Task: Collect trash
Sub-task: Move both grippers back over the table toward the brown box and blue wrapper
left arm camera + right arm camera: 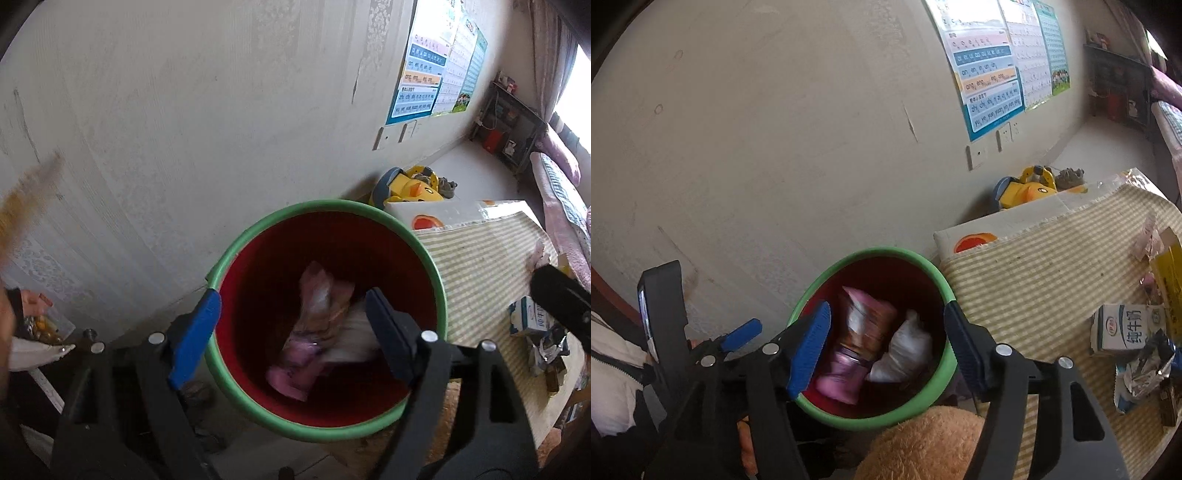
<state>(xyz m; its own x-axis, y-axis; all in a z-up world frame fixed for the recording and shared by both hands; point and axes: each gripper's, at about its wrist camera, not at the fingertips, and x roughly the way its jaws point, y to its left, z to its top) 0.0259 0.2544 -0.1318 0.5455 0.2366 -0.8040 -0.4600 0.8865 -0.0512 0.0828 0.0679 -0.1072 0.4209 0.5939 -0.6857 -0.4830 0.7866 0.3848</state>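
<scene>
Both grippers hang over a red bin with a green rim (441, 291), which stands against the wall just off the desk's (1052, 266) left edge. The left gripper (291, 332) and the right gripper (886, 347) each have jaws spread wide and hold nothing. In the bin lie a blurred pink wrapper (849, 369) and a white crumpled bag (905, 350), while on the striped cloth near the desk's right edge remain a milk carton (1123, 326), a silver foil wrapper (1145, 373) and a yellow box (1171, 273).
</scene>
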